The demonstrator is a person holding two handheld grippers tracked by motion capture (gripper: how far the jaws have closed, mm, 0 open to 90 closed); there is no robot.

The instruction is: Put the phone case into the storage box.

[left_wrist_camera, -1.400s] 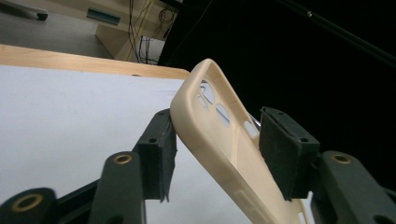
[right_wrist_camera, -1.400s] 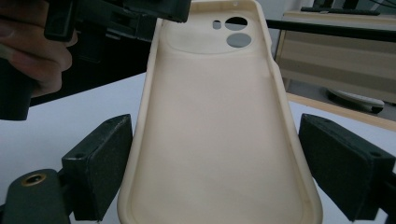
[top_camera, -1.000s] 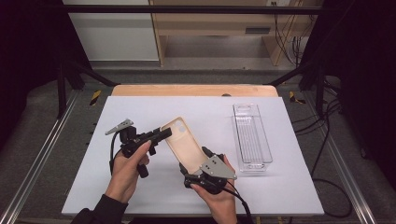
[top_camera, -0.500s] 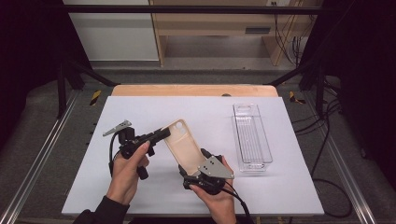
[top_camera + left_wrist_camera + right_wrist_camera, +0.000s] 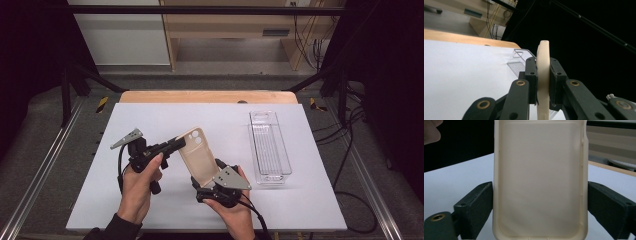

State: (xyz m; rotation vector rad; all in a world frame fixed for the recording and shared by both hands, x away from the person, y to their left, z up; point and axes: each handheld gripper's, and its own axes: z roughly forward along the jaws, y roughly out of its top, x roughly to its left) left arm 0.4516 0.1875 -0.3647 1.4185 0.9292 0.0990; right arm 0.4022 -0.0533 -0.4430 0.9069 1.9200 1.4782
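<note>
One clear tray [image 5: 270, 147] sits beside the held phone case [image 5: 199, 156].

Phone case [image 5: 199, 156] between both grippers

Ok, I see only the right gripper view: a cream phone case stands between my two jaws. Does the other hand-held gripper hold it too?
Observer: Yes. The left hand-held gripper is shut on the thin edge of the phone case.
Operator: Does the case rest on the table?
Observer: No. In the high view it is held tilted above the white table.
Operator: And what else is on the table?
Observer: A clear plastic tray lies to the right, apart from the case.
</note>
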